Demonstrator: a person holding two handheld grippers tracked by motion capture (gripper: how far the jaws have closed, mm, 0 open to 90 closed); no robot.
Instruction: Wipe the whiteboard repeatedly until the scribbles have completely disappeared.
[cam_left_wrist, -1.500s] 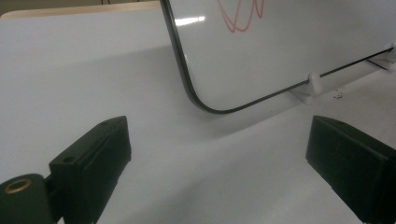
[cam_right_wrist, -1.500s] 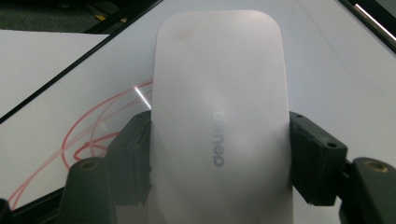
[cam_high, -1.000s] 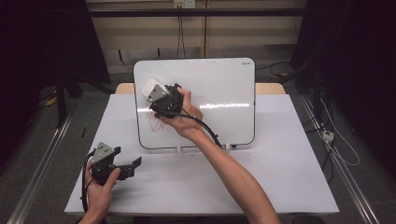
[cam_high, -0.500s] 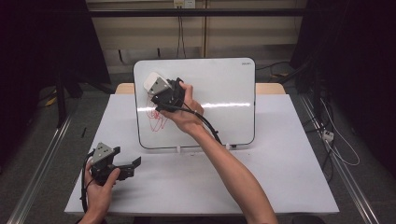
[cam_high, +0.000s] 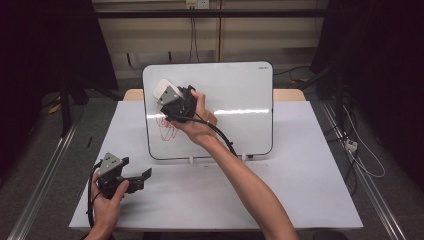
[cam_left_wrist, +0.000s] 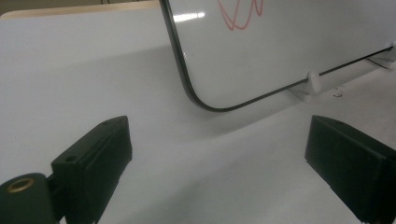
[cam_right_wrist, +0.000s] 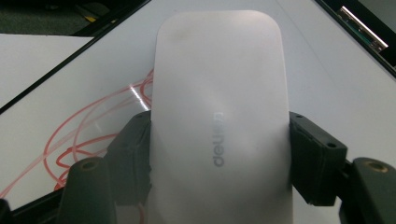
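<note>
A whiteboard with a black rim stands propped on the white table, with a red scribble on its lower left part. My right gripper is shut on a white eraser and holds it against the board's upper left, just above the scribble. In the right gripper view the eraser sits clamped between both jaws, with the red scribble to its left. My left gripper rests low over the table's front left, open and with nothing between its jaws; its own view faces the board's lower corner.
The board stands on small white feet near the table's middle. A black cable trails from the right gripper along the forearm. Metal rails run along both sides of the table, and loose cables lie on the floor at right.
The right gripper with the eraser has shifted up and to the left on the board, uncovering the red scribble. The left gripper has stayed in place.
</note>
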